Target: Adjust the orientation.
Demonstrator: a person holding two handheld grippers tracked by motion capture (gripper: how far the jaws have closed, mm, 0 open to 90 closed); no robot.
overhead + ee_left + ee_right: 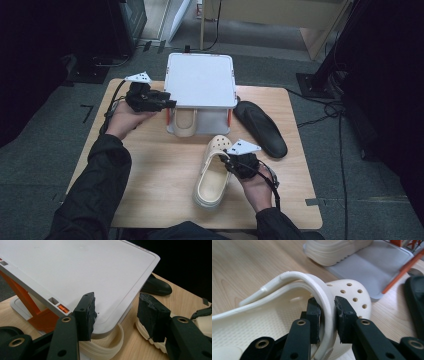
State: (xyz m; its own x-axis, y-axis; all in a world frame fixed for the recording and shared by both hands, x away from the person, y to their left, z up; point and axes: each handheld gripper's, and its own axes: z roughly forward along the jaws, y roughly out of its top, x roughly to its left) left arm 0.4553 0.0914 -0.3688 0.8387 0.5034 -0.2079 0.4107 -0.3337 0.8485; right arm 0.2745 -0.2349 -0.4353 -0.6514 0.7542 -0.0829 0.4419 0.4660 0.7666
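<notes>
My right gripper [327,315] has its jaws closed on the heel strap [322,293] of the cream clog [215,172]. Keep the pinch square while carrying it toward the white rack [201,80] at the tabletop's far edge. My left gripper [117,315] holds open jaws astride the rack's corner. The clog is perforated and soft-walled, lying near the tabletop's front edge.

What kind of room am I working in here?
Probably a lab or recording workspace, not a home: a small wooden table on grey carpet, cables trailing across the floor, dark equipment stands around it, and a white shoe rack set up as a prop.
</notes>
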